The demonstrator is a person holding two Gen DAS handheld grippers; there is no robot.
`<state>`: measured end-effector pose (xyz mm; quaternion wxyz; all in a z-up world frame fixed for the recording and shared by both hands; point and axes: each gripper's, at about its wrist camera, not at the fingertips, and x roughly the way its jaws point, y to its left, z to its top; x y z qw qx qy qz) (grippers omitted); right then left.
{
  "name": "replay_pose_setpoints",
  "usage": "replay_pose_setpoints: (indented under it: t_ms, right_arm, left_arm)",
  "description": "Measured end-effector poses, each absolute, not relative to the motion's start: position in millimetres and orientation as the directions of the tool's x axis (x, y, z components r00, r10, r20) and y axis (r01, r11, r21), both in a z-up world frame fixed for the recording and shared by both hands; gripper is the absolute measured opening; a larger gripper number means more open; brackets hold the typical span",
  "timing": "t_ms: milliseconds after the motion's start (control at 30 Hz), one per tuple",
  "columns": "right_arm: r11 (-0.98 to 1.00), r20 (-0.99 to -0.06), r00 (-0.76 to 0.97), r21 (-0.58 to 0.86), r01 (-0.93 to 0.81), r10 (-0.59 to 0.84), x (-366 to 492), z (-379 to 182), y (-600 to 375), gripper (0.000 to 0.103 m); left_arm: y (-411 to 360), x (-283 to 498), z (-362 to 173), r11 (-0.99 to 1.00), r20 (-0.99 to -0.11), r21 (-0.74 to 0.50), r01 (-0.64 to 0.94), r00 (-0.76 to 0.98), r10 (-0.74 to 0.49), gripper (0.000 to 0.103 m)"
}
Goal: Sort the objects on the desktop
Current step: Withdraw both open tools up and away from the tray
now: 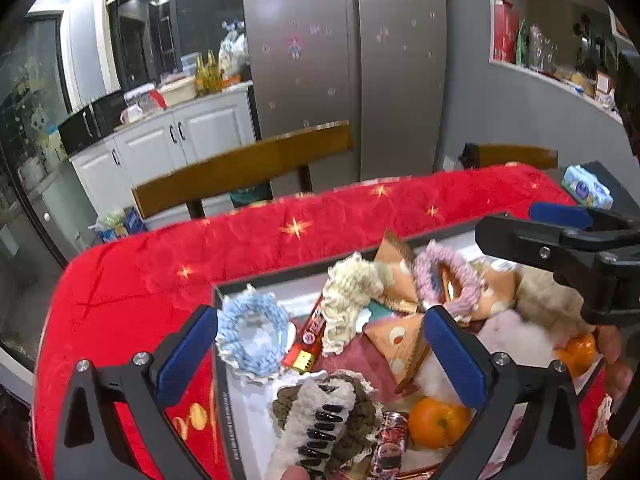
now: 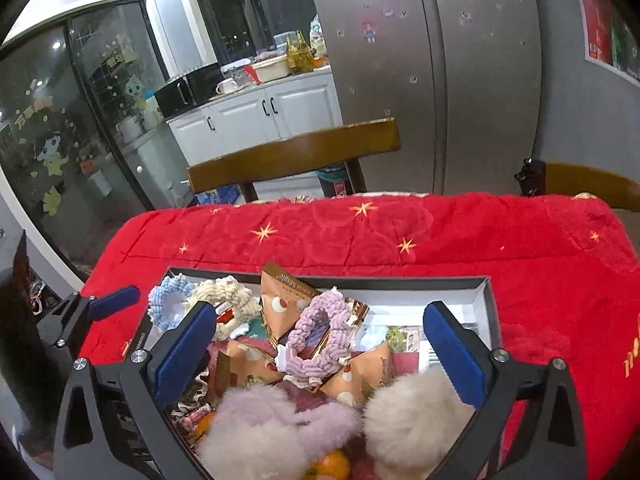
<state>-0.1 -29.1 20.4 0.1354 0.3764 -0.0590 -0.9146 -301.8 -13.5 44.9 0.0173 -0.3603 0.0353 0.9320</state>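
Both fisheye views are lit by indoor ceiling light, fairly bright and even over the red cloth (image 2: 440, 240), dimmer toward the dark windows (image 2: 240, 20). Small ceiling lamps reflect in the glass door (image 2: 56, 46), and a soft glare patch sits on the fridge (image 1: 276, 8). Straight edges bow strongly near the black, vignetted corners. The chair back (image 1: 248, 164) looks slightly smeared; the box (image 2: 400, 282) contents close to the lens are soft.

Box (image 2: 486, 292) on cloth-covered table (image 2: 440, 236), scrunchies (image 2: 316, 336) and snacks (image 2: 280, 292) inside, chair (image 2: 296, 156) behind.
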Motion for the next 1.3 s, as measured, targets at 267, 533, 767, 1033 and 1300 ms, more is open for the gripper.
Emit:
replay_pose_setpoints:
  t_ms: [267,533,767,1033,1300]
  right_arm:
    - [-0.954,-0.621,-0.725,0.222,0.202,-0.298,29.3,55.5,-20.9,0.103]
    - [-0.960,-0.542,-0.793,0.165,0.224,-0.278,87.2,119.2,-10.7,0.103]
    - [-0.968,-0.464,-0.849,0.110,0.227,-0.252,147.0,161.3,-0.6,0.103]
    - [-0.992,-0.374,-0.919,0.031,0.120,-0.123,221.5,175.8,13.2,0.103]
    - [-0.975,-0.306,-0.926,0.073,0.210,-0.222,309.3,122.7,-2.9,0.103]
  left_arm:
    - [-10.4,-268.8,89.9,-0.999,-0.598,0.037,-0.035,-0.802,0.006,0.103]
    - [-3.8,-229.1,145.1,-0.999,-0.544,0.022,0.024,-0.839,-0.032,0.103]
    - [-1.0,-161.2,200.9,-0.999,-0.427,0.015,0.049,-0.903,-0.051,0.103]
    - [-1.5,-55.0,207.6,-0.987,-0.334,-0.004,0.159,-0.931,-0.149,0.103]
    - [-6.1,30.0,132.2,-0.993,-0.342,-0.010,0.121,-0.933,-0.111,0.103]
